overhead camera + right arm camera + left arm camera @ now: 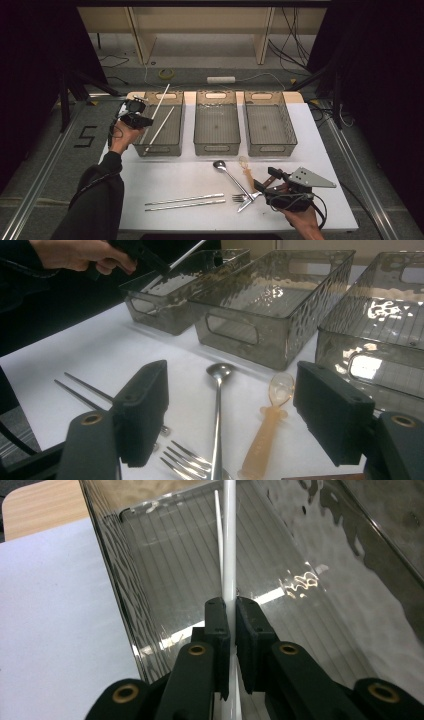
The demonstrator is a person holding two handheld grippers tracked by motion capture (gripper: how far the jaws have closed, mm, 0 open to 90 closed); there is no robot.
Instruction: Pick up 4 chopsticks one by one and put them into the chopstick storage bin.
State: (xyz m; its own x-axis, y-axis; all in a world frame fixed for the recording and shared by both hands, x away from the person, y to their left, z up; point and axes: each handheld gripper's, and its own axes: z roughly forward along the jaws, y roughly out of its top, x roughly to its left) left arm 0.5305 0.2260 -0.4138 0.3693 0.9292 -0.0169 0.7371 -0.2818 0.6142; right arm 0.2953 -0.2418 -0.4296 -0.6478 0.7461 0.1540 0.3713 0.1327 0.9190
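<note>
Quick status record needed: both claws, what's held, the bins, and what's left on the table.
left claw: shut on white chopstick, over the left bin
left bin contents: second white chopstick
middle bin: empty
right bin: empty
right claw: open, holding nothing, above the cutlery
on table: metal spoon, fork, translucent orange spoon, two metal chopsticks

High view: overhead, facing forward, far; whole table (170,175) mid-frame. Left gripper view: close, into the left bin (150,545). Right gripper view: low, near tabletop, facing the three bins; shares that bin (165,315), upper left.
</note>
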